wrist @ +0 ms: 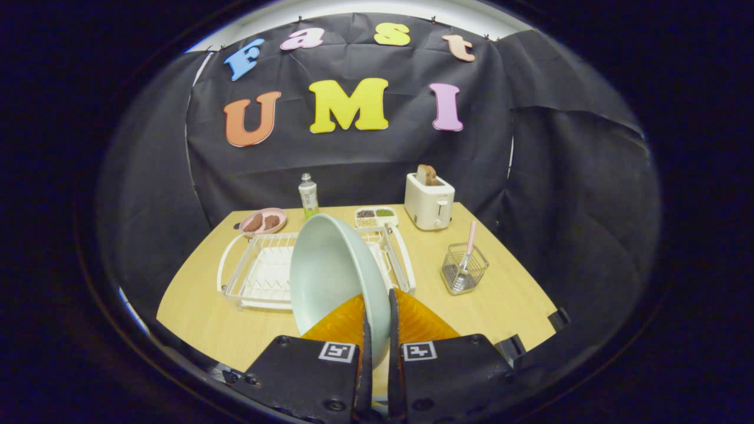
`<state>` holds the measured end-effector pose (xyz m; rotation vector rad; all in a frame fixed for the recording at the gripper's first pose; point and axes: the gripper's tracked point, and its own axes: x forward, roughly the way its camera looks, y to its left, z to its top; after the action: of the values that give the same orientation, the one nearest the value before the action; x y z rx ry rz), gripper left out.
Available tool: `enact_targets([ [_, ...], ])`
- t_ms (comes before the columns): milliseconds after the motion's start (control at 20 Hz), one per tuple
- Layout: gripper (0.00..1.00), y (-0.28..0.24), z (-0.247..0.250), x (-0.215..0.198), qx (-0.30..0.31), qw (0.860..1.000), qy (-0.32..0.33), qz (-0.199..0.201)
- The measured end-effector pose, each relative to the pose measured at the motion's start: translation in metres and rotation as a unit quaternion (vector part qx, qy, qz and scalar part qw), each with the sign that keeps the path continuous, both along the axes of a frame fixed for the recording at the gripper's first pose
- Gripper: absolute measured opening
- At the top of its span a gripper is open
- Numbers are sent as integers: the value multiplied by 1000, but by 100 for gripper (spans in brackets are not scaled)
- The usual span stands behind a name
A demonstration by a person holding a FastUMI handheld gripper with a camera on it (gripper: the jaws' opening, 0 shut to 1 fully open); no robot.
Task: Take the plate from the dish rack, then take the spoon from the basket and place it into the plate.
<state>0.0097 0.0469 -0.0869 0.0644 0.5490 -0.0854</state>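
Note:
My gripper [377, 312] is shut on the rim of a pale green plate [330, 274], which stands on edge above the table, tilted a little, in front of the white dish rack [259, 277]. The plate hides the rack's middle and right part. Beyond the fingers to the right, a pink-handled spoon [468, 247] stands in a small wire basket [463, 270] on the wooden table [506, 300].
Along the table's far edge stand a pink dish of brown food [263, 222], a small bottle [308, 196], a divided snack tray [376, 216] and a white toaster [429, 202] holding bread. Bare tabletop lies around the basket and left of the rack.

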Motion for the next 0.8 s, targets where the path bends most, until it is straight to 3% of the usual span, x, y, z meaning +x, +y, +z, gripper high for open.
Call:
enact_targets([
  [250,16,1,-66,-10,38,999,31,17],
  [600,16,-18,-114,-6,68,996,57,17],
  [800,23,-38,-145,-2,64,996,65,23],
])
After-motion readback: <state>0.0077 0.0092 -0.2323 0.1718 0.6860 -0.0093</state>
